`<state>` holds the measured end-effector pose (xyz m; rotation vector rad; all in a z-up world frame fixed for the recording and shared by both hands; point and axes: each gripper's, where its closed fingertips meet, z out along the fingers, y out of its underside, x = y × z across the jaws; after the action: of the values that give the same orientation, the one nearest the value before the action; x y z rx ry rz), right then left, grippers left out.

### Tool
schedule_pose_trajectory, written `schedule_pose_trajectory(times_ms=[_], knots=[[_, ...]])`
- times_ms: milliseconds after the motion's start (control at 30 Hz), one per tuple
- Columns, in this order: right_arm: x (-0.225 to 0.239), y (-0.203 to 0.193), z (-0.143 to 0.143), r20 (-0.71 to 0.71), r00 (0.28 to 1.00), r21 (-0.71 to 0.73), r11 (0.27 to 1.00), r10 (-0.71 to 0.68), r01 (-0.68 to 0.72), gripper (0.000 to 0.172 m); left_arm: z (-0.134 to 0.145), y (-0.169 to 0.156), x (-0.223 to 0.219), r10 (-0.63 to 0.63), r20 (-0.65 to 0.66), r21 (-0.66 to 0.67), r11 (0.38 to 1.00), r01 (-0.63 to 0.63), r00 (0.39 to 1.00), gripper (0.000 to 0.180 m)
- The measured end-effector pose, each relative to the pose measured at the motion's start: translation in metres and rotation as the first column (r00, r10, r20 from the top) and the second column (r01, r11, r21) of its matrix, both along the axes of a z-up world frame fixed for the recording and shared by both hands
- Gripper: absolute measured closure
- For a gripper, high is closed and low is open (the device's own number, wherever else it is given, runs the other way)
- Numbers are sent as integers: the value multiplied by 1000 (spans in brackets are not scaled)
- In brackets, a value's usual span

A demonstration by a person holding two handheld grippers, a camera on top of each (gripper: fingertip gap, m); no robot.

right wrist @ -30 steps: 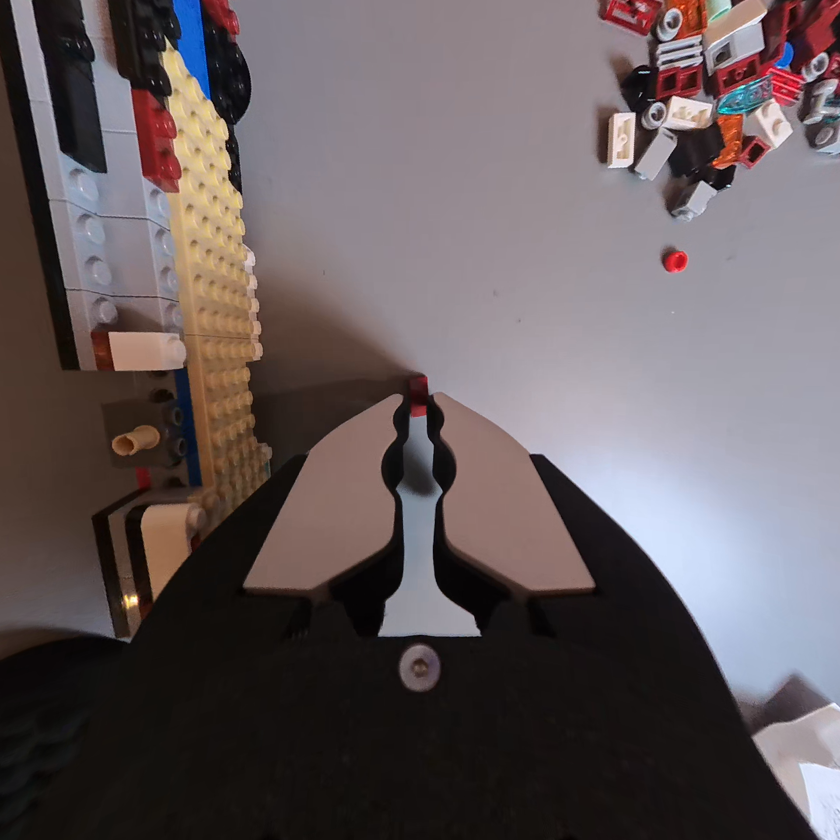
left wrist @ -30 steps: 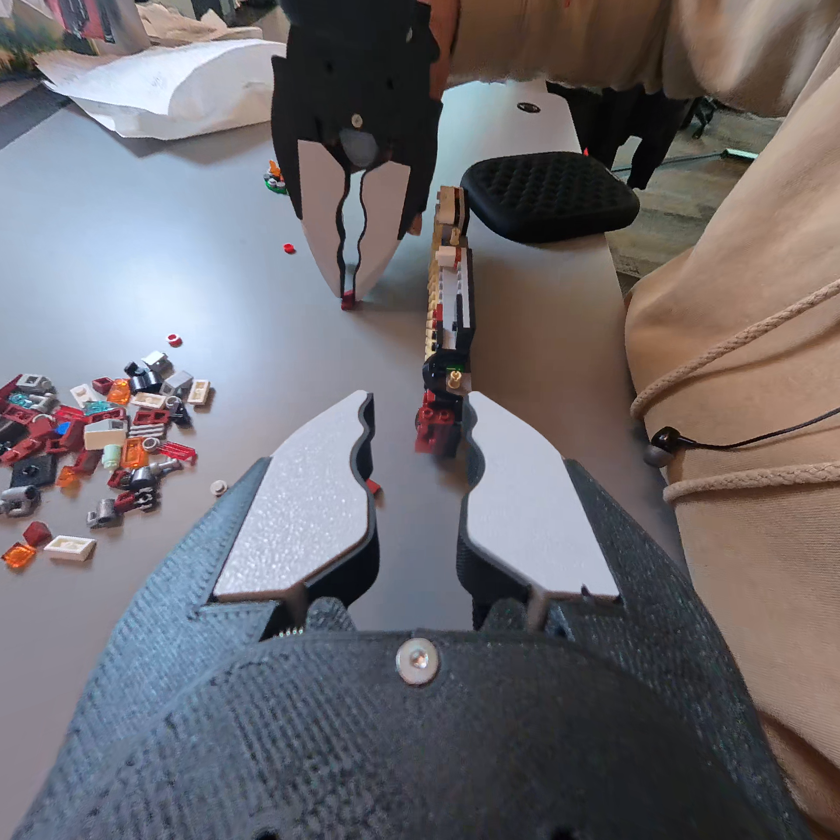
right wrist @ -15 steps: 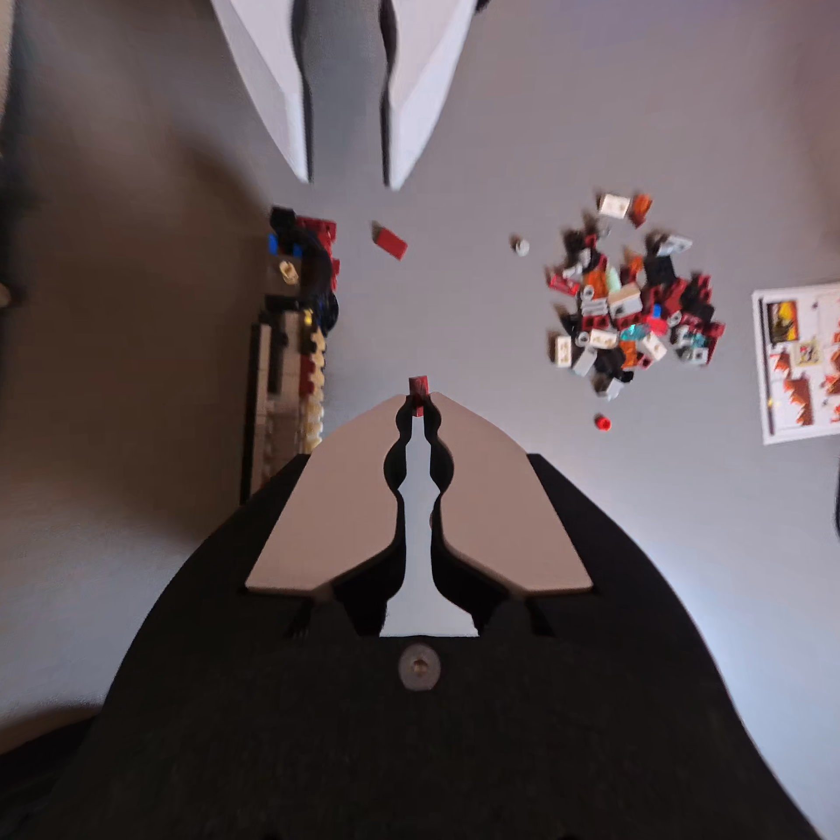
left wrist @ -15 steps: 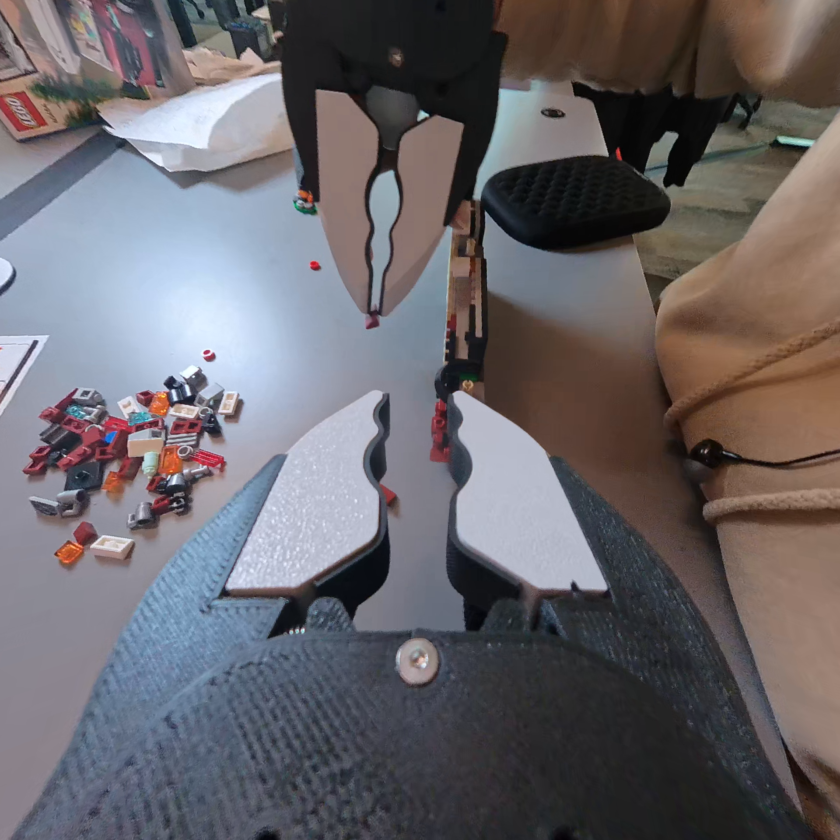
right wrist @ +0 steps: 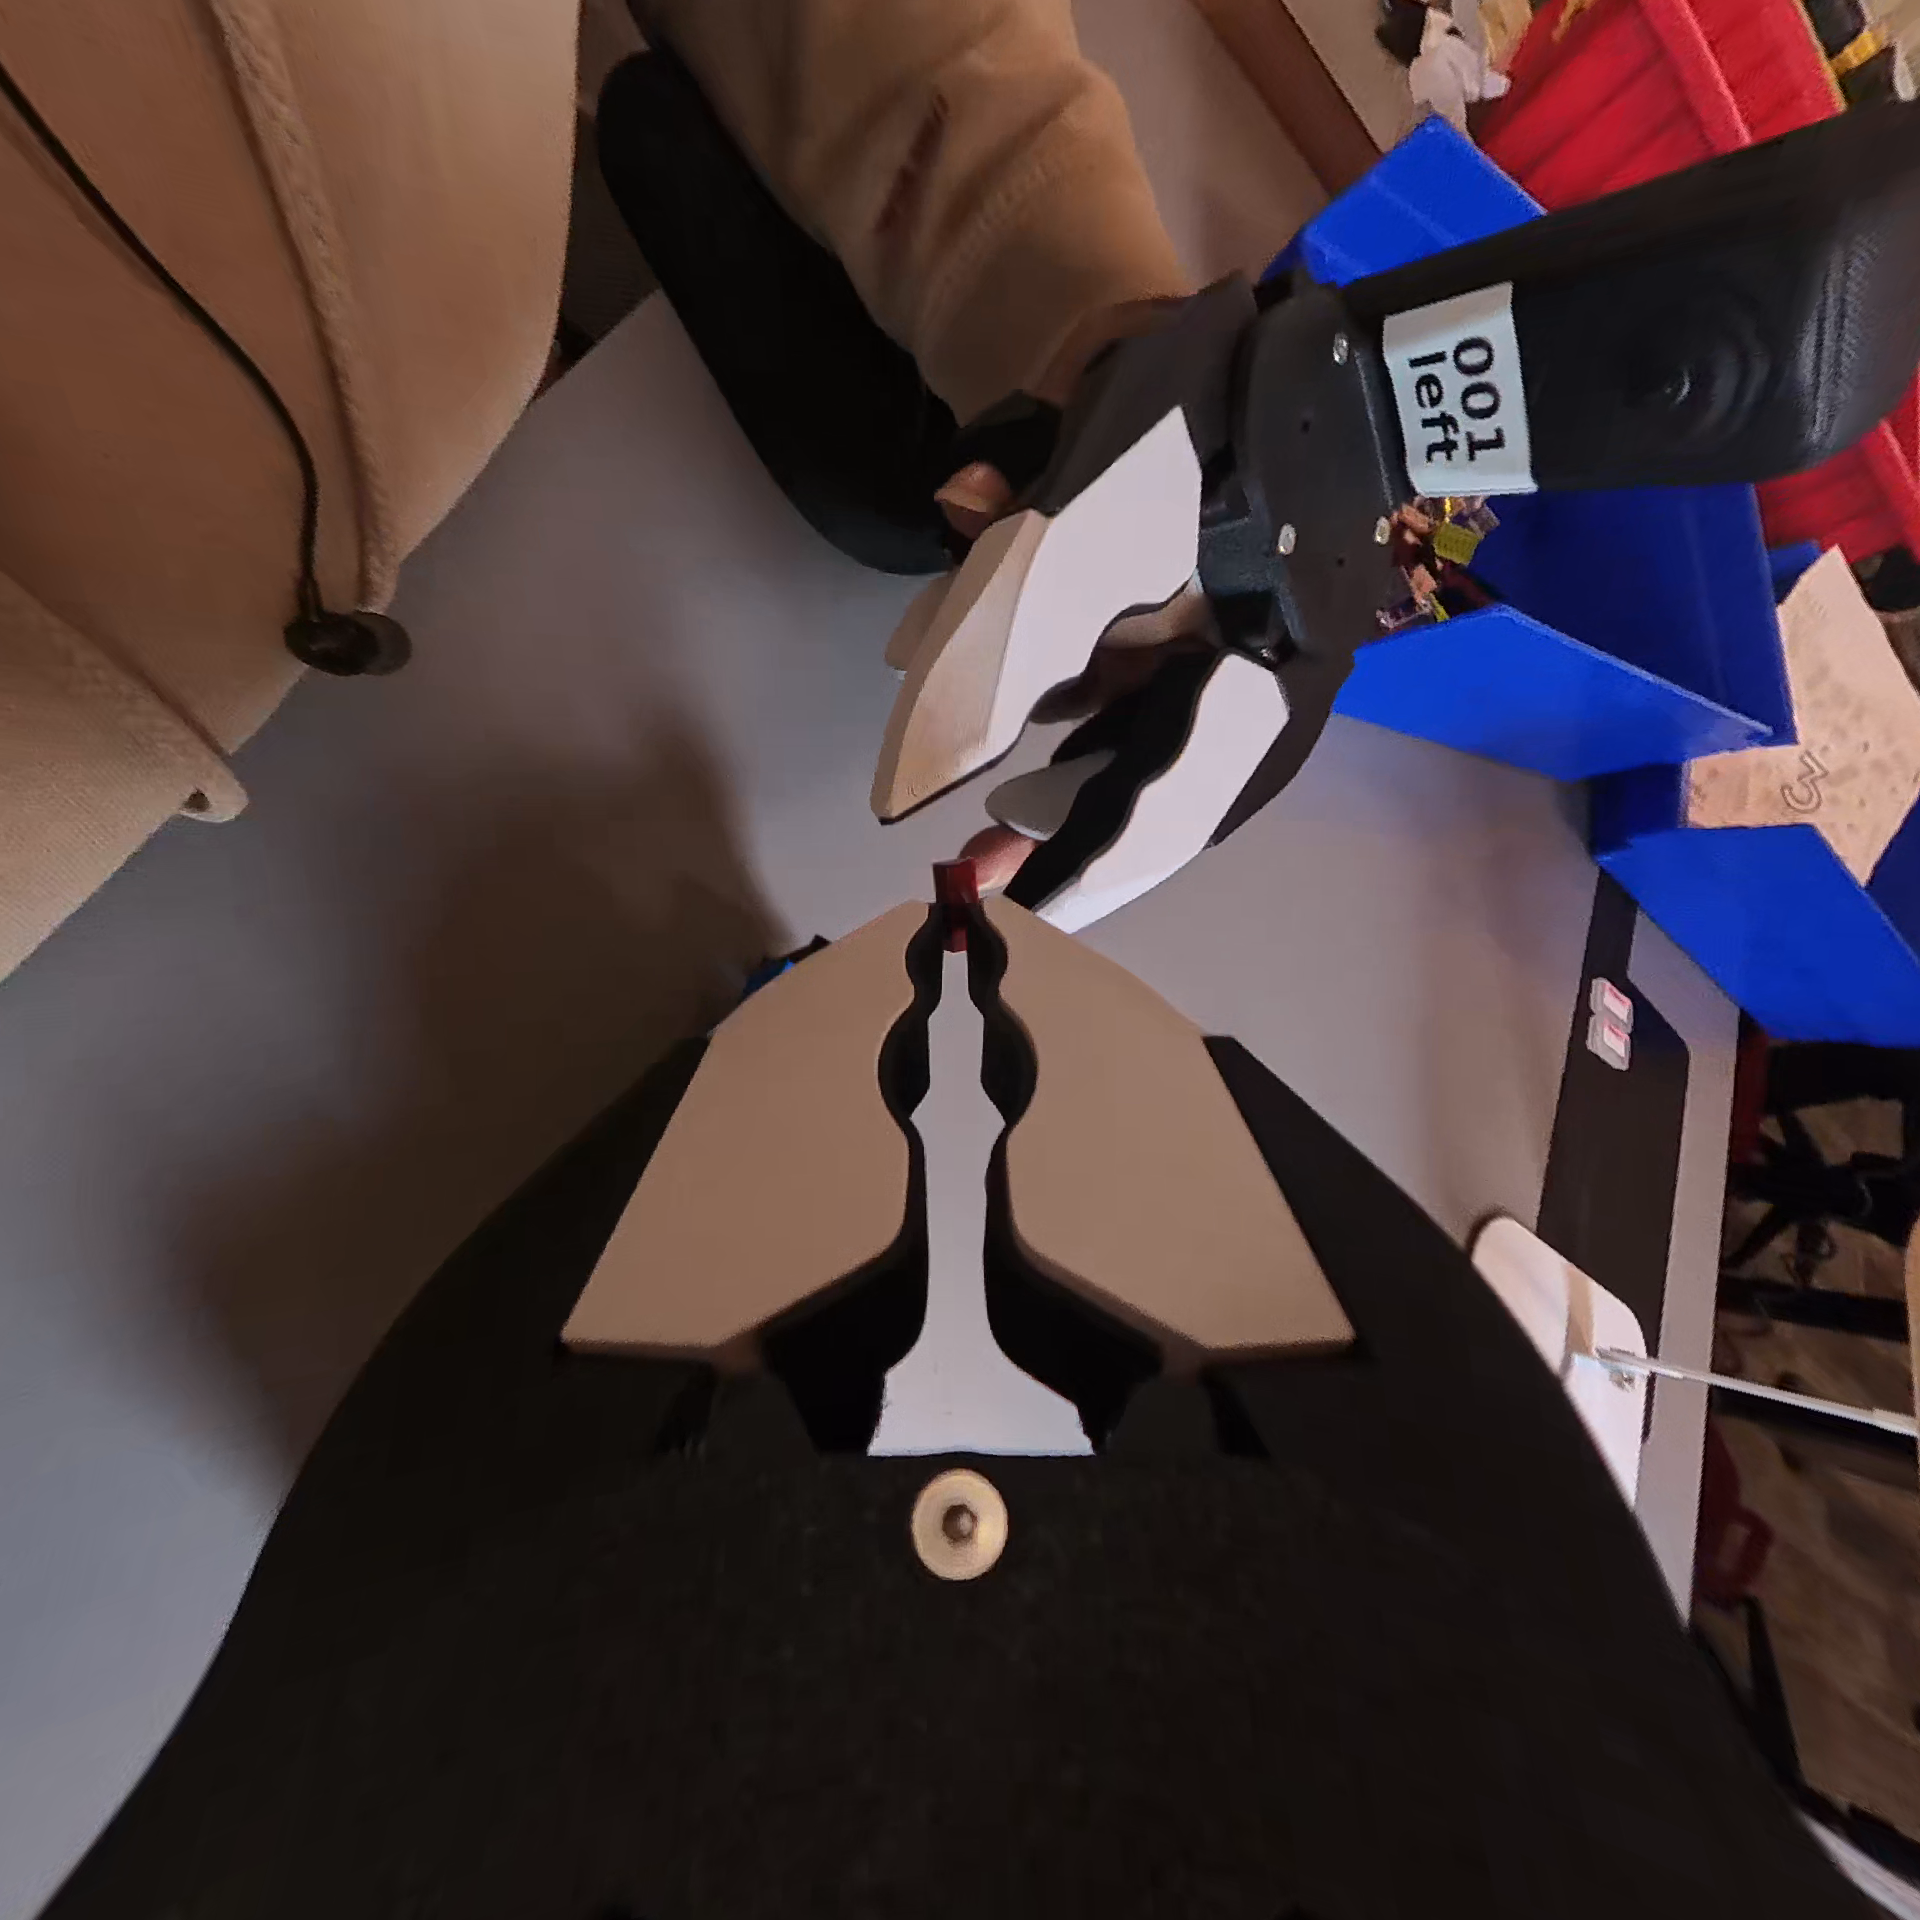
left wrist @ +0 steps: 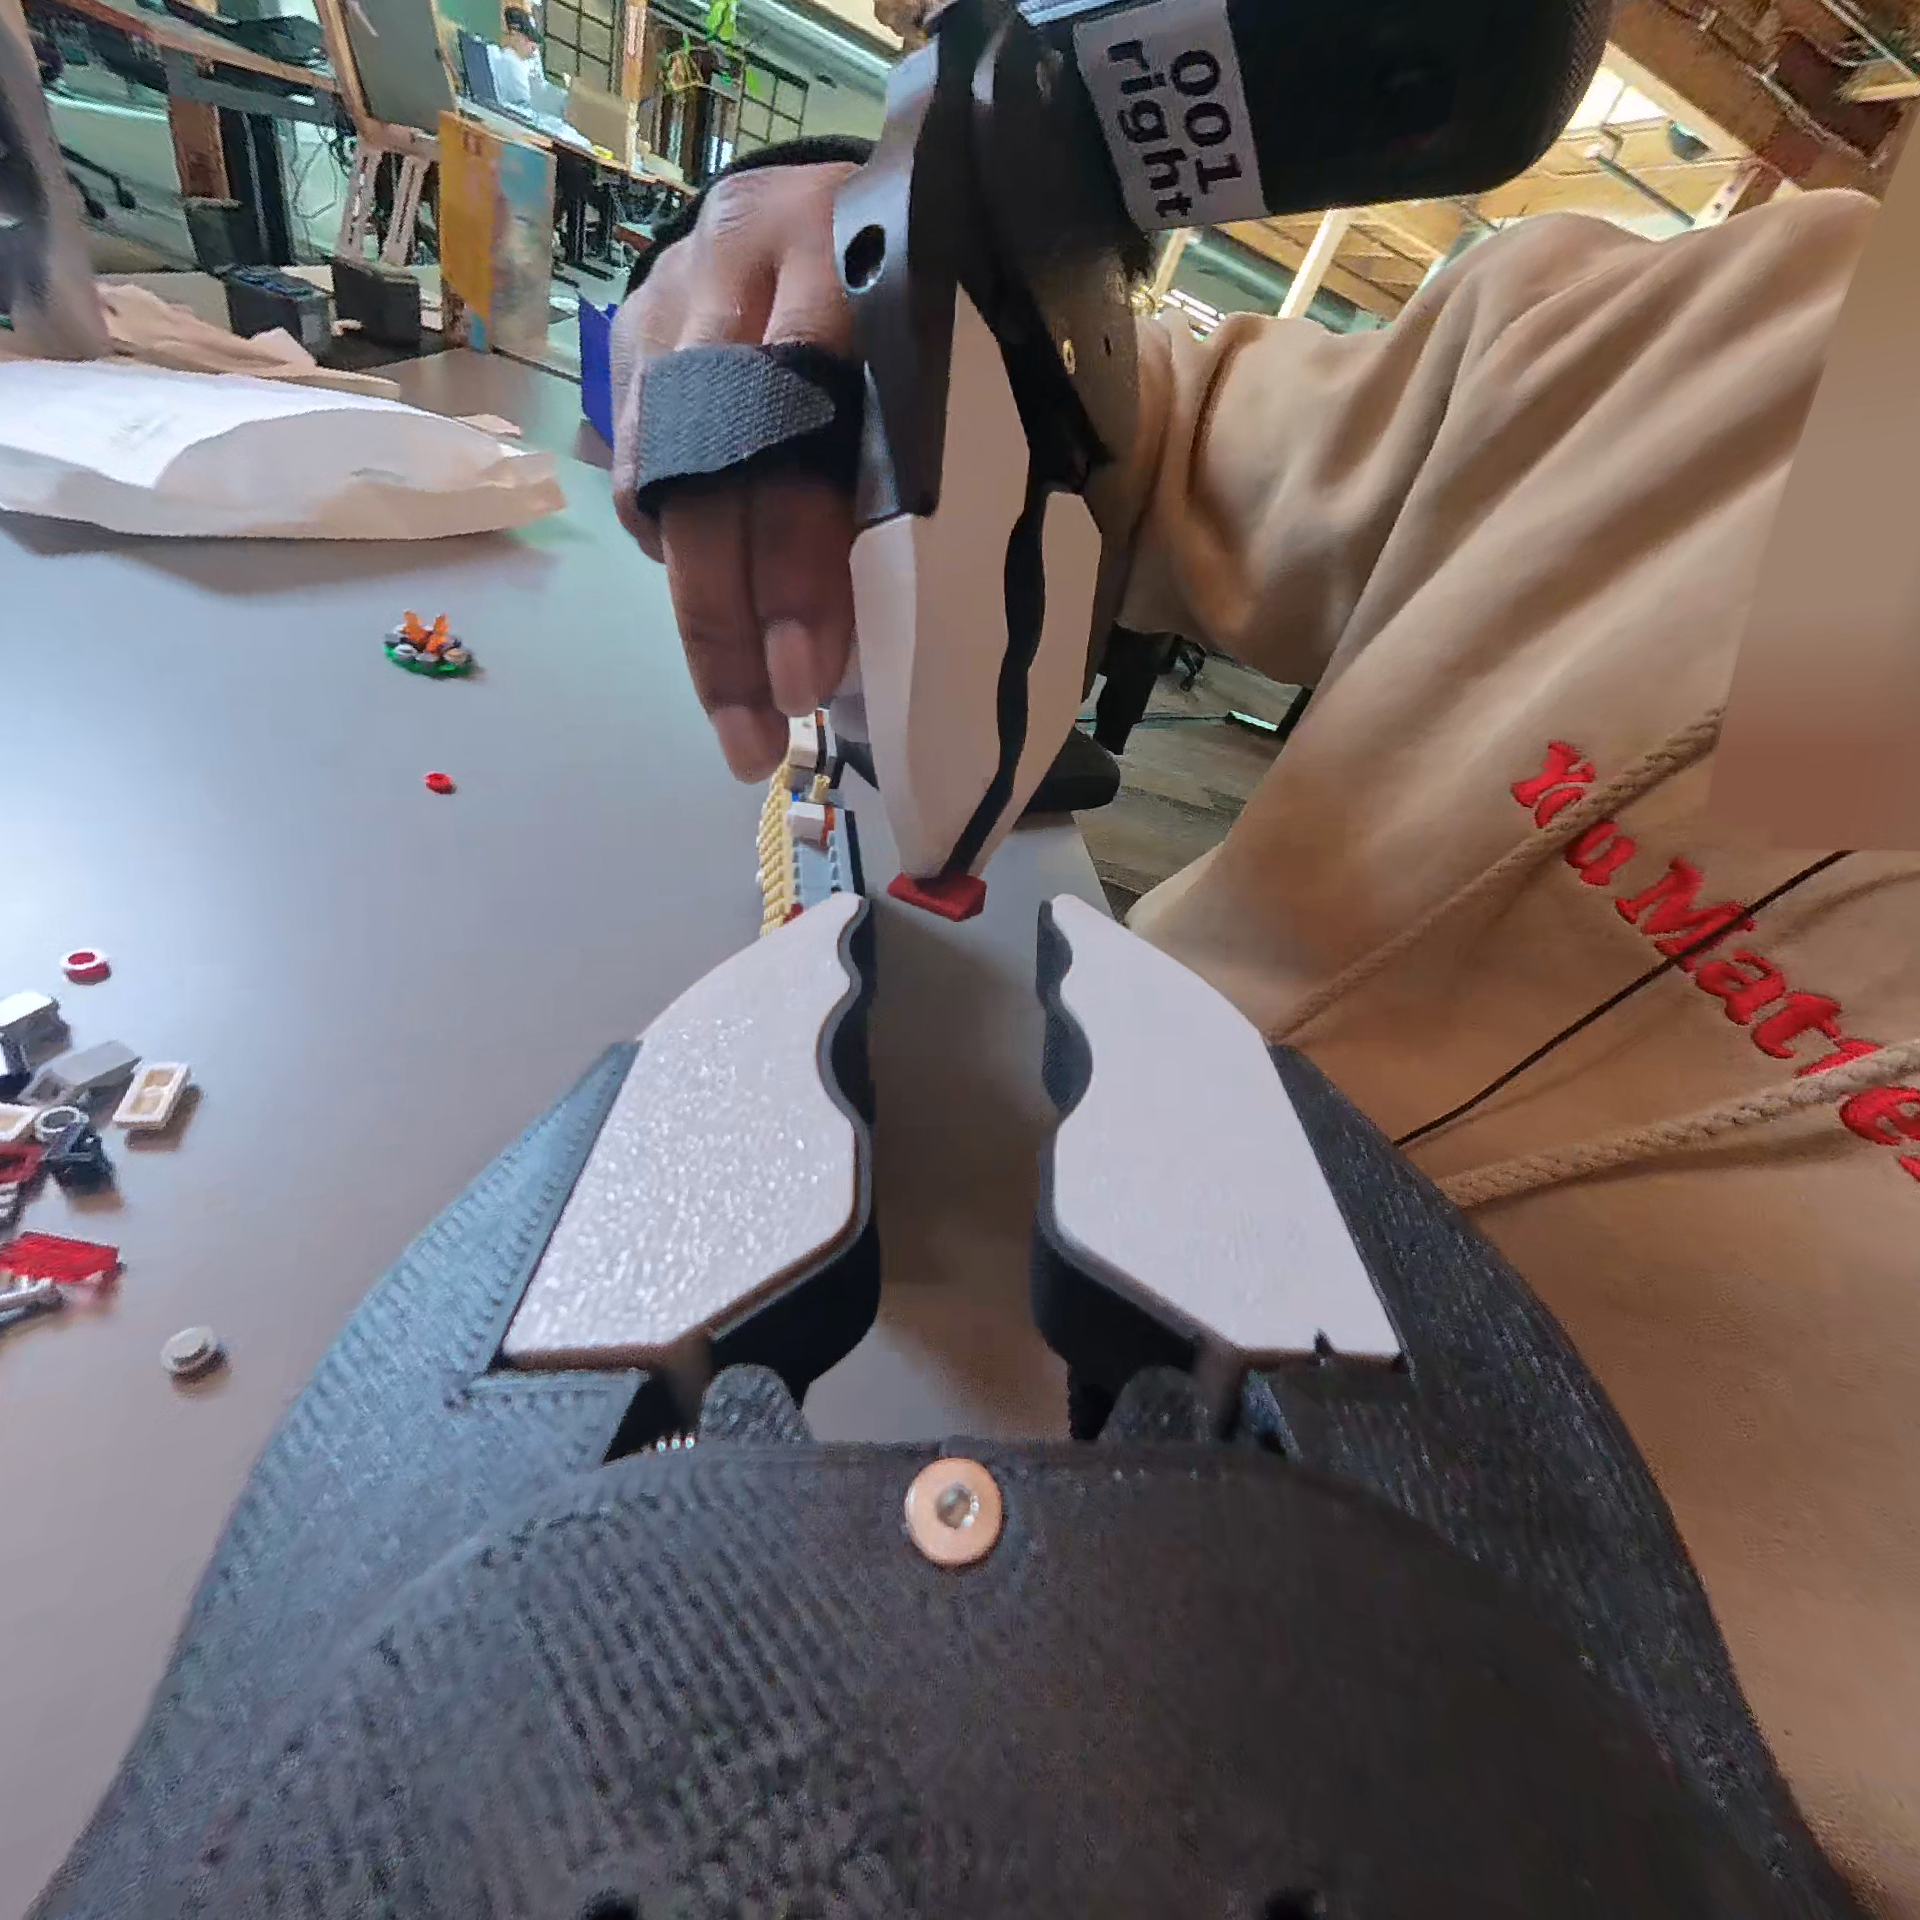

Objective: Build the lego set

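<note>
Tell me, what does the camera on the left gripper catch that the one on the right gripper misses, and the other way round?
Only the left wrist view shows the scattered loose bricks, the long brick model, a white paper bag and a small green and orange piece on the grey table.

Only the right wrist view shows the blue bins.

Both show the right gripper pinching a small red brick, the open left gripper empty, and the tan hoodie.

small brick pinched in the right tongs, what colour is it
Red; the small brick shows best in the left wrist view.
</note>
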<state>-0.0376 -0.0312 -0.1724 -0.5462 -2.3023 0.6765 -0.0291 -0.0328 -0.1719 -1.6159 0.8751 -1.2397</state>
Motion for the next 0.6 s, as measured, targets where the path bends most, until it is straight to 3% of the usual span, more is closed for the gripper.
schedule_pose_trajectory(times_ms=[267,600], knots=[[4,-11,-1,-8,999,-14,999,46,-46,168,-1,-6,5,-34,-4,2,999,34,999,162],[2,-7,-2,-19,999,-12,1000,27,-27,168,-1,-2,3,-6,-5,-6,1000,6,1000,163]])
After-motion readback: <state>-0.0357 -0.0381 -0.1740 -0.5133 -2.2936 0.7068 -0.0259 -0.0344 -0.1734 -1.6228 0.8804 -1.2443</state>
